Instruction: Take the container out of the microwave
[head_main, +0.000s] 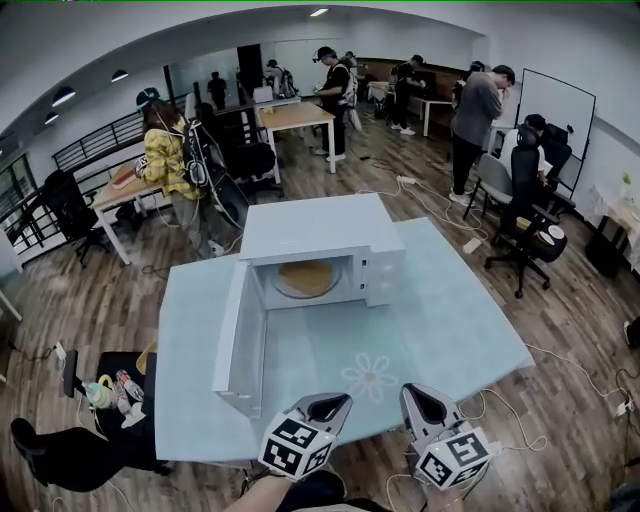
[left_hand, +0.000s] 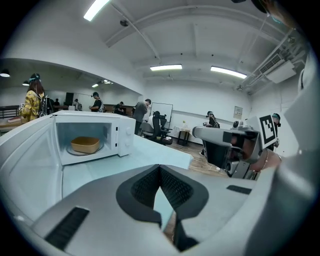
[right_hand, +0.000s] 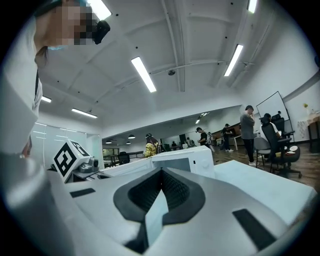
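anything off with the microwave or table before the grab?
Nothing stands out. The microwave stands upright on the table, its door wide open and the container flat inside, with no spill. The left gripper and right gripper are shut and empty.

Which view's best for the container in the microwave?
Left gripper view: it looks straight into the open microwave, with the container seen side-on. Head view shows the container small, from above. Right gripper view catches the microwave's outside only; container hidden.

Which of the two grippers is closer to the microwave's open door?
The left gripper: it hangs just right of the swung-open door of the white microwave, while the right gripper sits farther right, beyond it.
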